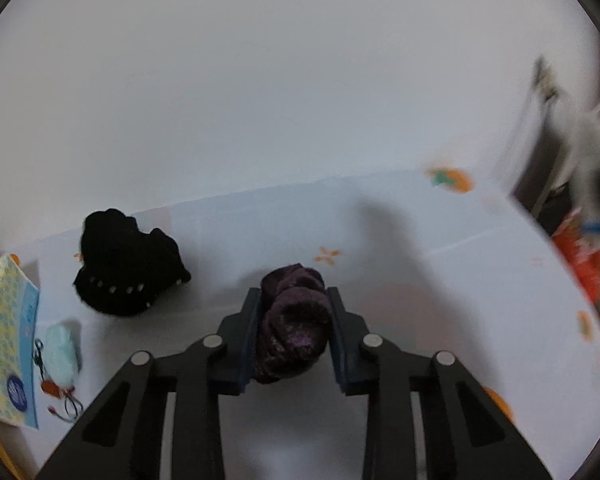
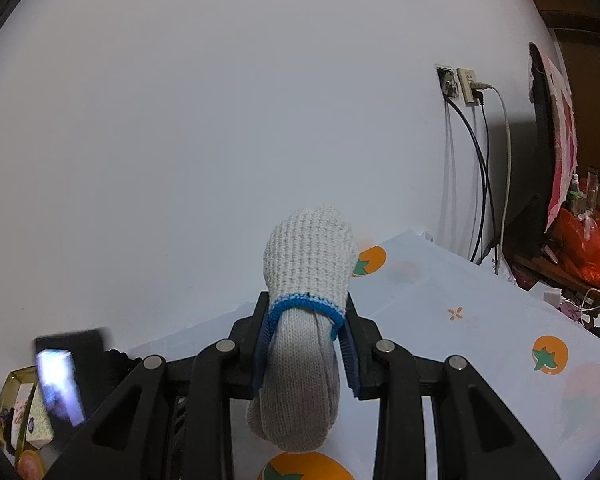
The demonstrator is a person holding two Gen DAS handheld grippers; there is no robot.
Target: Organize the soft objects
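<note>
**Both grippers hold soft items above the table**

The left gripper (image 1: 293, 322) clamps a purple velvet scrunchie (image 1: 292, 320) on the tablecloth (image 1: 440, 280), a black knit piece (image 1: 126, 262) lying far-left. The right gripper (image 2: 306, 342) grips a rolled grey glove (image 2: 304, 320).

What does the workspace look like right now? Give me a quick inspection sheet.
Surface: table under a pale cloth printed with orange fruit.
Job's things: purple velvety bundle between the left jaws; white knit glove with a blue cuff in the right jaws; black knitted item lying loose at the left.
Clutter: tissue pack, pale blue keychain charm, gold-rimmed box.
Grippers: left gripper shut on the bundle; right gripper shut on the glove, lifted off the cloth.
Cables: several hang from wall sockets beyond the table's far right edge.
Surroundings: plain white wall; red plastic bag on side furniture at the right.
</note>
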